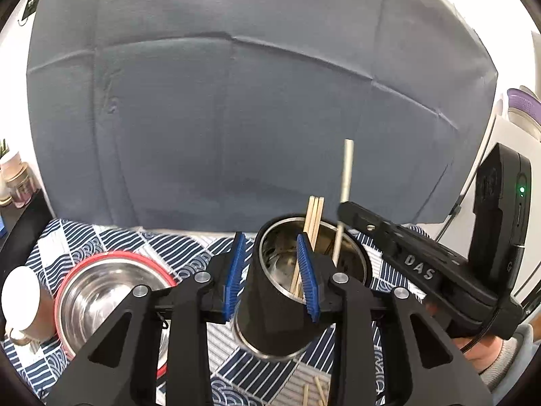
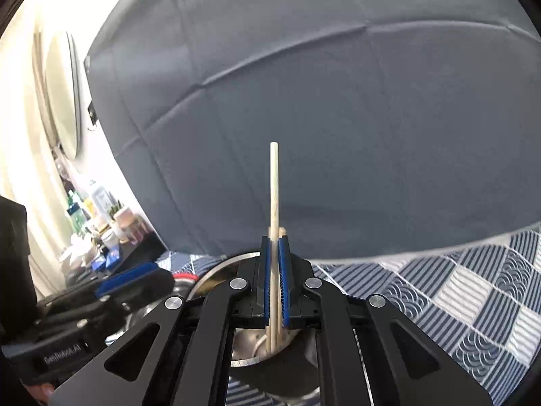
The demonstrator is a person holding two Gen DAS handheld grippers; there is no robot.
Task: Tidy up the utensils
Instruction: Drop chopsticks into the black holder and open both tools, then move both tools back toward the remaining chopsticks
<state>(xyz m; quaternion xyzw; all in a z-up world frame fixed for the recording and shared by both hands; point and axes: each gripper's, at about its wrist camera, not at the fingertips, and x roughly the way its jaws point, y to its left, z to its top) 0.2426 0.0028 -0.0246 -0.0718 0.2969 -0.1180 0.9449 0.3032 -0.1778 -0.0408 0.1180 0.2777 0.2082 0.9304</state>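
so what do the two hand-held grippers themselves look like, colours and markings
Both are matte black plastic with angular linkage arms and round silver pivot bolts. The left hand-held gripper has ribbed bright blue pads on its fingers; the right hand-held gripper has the same blue pads. Raised "DAS" lettering marks the right one's body, with a green indicator light and a black cable. A pale grey sleeve cuff shows behind it.

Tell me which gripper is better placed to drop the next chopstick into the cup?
The right gripper. It is shut on a chopstick held upright, its lower end already over the cup. The left gripper straddles the cup wall with open jaws.
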